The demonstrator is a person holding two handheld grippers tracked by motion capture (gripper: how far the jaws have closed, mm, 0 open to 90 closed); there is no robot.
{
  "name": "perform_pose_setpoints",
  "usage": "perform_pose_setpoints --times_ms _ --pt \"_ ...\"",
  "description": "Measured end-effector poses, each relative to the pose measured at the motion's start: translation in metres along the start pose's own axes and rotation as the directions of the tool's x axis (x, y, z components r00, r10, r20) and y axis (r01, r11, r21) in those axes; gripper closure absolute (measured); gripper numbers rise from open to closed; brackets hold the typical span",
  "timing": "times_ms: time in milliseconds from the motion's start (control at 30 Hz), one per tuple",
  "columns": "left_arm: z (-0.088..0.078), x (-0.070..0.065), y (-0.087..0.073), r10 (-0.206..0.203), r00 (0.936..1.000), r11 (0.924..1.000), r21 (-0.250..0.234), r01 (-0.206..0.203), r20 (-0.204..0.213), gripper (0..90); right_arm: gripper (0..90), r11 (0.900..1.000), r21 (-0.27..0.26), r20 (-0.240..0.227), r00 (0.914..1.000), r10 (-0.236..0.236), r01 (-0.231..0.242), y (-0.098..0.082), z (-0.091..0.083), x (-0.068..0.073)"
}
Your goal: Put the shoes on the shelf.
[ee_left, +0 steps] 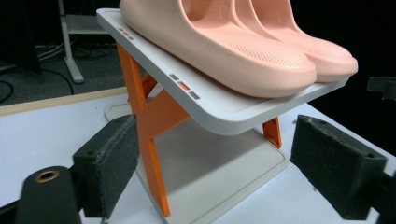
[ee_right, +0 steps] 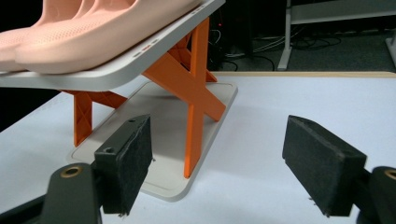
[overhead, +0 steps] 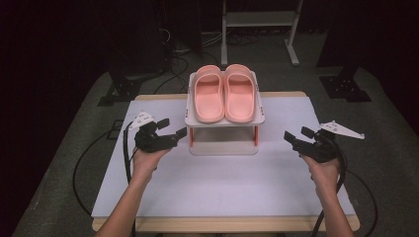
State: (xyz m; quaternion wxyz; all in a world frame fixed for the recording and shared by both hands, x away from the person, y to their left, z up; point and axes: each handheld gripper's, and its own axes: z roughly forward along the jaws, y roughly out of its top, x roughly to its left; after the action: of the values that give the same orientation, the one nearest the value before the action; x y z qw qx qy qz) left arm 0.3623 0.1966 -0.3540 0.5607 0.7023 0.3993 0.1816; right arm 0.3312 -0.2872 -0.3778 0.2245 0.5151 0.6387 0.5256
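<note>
A pair of pink slippers (overhead: 225,94) lies side by side on the top shelf of a small white rack (overhead: 225,122) with orange crossed legs, at the back middle of the table. My left gripper (overhead: 174,127) stands open just left of the rack, level with its shelf. In the left gripper view the slippers (ee_left: 233,51) and the shelf edge (ee_left: 210,102) loom close above the open jaws, with nothing between the pads (ee_left: 114,158). My right gripper (overhead: 296,133) is open to the rack's right, a little apart from it. The right gripper view shows an orange leg (ee_right: 194,88) beyond its empty pads (ee_right: 322,163).
The rack stands on a white-covered table (overhead: 222,182) with a wooden rim. A cable (overhead: 84,163) loops over the grey floor at the left. A white metal frame (overhead: 259,19) and dark stand bases (overhead: 346,86) sit behind the table.
</note>
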Motion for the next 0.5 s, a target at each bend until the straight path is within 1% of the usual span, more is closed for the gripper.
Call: perform_pose_setpoints --times_ms 133,200,333,500 --pt "-0.002 0.001 -0.004 -0.007 1.0000 1.0000 0.002 0.007 -0.003 13.0 22.8 1.000 0.004 -0.001 1.0000 0.005 -0.005 -0.005 -0.002 -0.002" --pt "-0.003 0.001 -0.007 -0.014 0.9999 0.9999 -0.005 0.014 -0.003 12.3 22.1 1.000 0.008 0.000 1.0000 0.009 -0.009 -0.009 -0.002 -0.003" --pt "-0.006 0.002 -0.011 -0.010 0.9999 0.9999 -0.001 0.010 -0.008 11.1 20.8 1.000 0.017 0.002 1.0000 0.005 -0.005 -0.015 -0.003 -0.004" --pt "-0.008 0.003 -0.016 -0.016 0.9998 0.9999 -0.001 0.016 -0.012 10.3 20.2 1.000 0.018 0.005 1.0000 0.007 -0.007 -0.021 -0.005 -0.005"
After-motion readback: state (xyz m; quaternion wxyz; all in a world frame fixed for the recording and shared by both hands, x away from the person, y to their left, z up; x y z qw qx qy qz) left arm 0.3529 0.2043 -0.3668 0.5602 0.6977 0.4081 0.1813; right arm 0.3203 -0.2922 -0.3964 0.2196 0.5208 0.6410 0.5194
